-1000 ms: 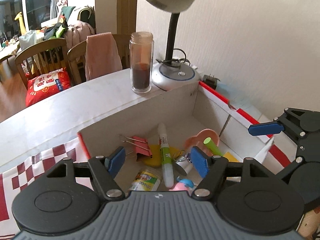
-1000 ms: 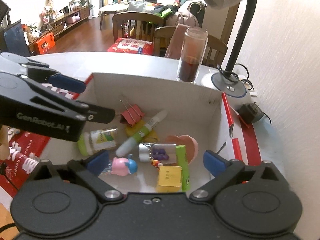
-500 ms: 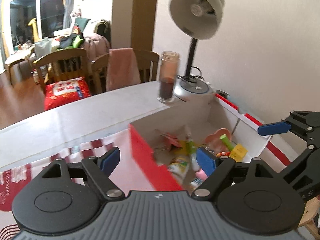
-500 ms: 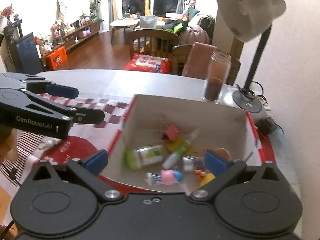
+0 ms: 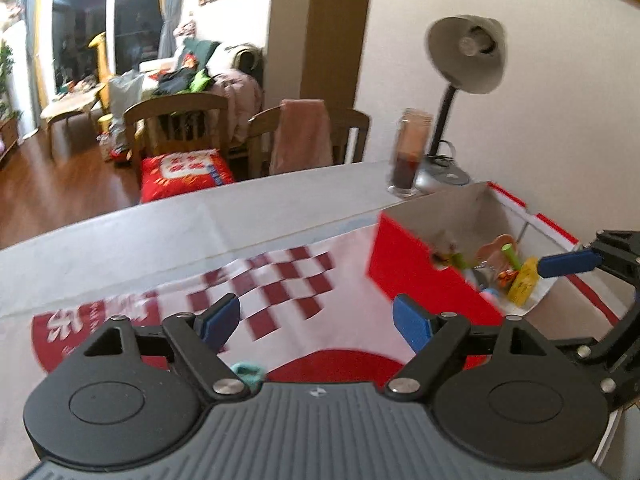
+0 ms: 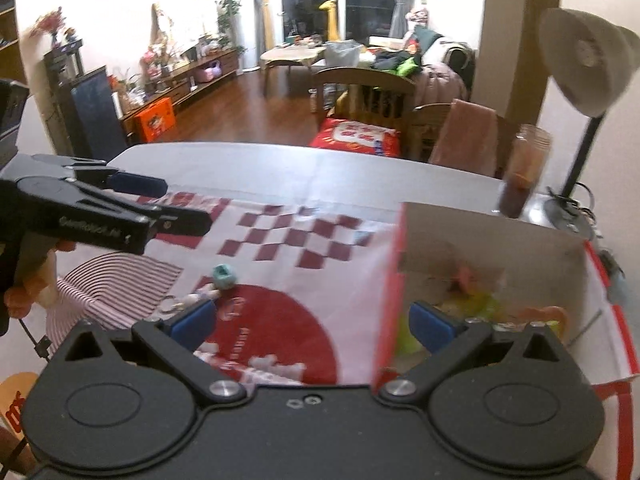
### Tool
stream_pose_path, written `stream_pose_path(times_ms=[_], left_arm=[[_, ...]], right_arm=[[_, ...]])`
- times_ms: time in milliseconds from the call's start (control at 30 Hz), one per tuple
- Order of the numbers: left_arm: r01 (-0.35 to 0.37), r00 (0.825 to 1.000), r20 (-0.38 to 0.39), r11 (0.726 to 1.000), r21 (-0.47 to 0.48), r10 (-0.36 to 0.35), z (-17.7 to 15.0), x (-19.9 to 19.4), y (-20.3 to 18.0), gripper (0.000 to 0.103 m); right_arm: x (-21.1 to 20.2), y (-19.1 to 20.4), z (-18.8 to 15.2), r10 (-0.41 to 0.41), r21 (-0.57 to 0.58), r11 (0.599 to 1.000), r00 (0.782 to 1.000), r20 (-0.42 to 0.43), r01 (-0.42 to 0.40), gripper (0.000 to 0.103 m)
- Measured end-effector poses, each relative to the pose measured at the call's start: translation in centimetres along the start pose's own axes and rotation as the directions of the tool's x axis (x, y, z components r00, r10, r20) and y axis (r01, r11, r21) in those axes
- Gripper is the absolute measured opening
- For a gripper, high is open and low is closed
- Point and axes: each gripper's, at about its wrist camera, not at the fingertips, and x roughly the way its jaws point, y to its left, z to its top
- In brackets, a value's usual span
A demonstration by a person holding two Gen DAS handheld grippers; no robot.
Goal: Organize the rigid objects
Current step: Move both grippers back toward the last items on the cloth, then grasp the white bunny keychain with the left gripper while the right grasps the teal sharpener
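Small rigid items sit piled in the open box (image 6: 480, 248), red outside, grey card inside, at about 3 o'clock in both wrist views. Inside, blurred: a green marker (image 5: 510, 254), a yellow block (image 5: 524, 284), a pink-orange piece (image 5: 496, 246); the rest can't be told apart. One teal bead-like object (image 6: 224, 276) lies loose outside the box on the red-and-white cloth (image 6: 304, 240), at 9 o'clock from the box, with a small keyring charm (image 6: 188, 300) just beside it toward 7 o'clock.

Left gripper (image 5: 316, 318) hangs over the checkered part of the cloth, jaws spread wide, nothing between the blue pads (image 5: 412, 322); seen in the right wrist view at 9 o'clock, held by a hand (image 6: 28, 276). Right gripper (image 6: 312, 326) also spread wide and empty, one pad over the cloth, the other in front of the box's near wall; it is at 3 o'clock in the left view, over the box's right edge.

Behind the box at 12 o'clock: a glass jar (image 6: 524, 172) with dark contents, upright on the white table (image 5: 160, 236), a desk lamp (image 5: 464, 56) just beside it toward 2 o'clock. Wooden chairs (image 5: 176, 124) beyond the table's far edge, a pink towel (image 5: 304, 136) over one
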Motion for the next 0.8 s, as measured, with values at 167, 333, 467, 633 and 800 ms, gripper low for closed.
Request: stream_pose_path(times_ms=[167,333,467,633,800], left_arm=[[-0.029,1.000,-0.013,0.999,-0.046,0.028,-1.6,-0.3,3.7,0.084],[-0.038,0.999,-0.025,0.997,-0.060,0.037,-3.7,-0.1,6.3,0.084],[-0.046,0.998,-0.042,0.996,-0.074,0.043,-5.5,0.5,7.6,0.084],[-0.045,0.997,-0.062,0.995,-0.085,0.040,-7.6,1.7,8.4,0.084],[-0.031,0.996,-0.081,0.998,-0.048,0.027,-9.6,3.5,7.6,0.084]], right_arm=[[1.6,3.5,0.2,0.019,-0.047,0.999,1.000,-0.008,-0.020,0.103],[3.1,5.6,0.6,0.009,-0.065,0.998,1.000,-0.009,-0.009,0.103],[5.1,5.8,1.1,-0.011,-0.048,0.999,1.000,-0.026,0.009,0.102],[7.7,5.6,1.7,-0.021,-0.013,1.000,0.998,-0.054,0.021,0.102],[10.6,5.8,1.9,-0.017,-0.020,1.000,0.995,-0.094,0.015,0.101]])
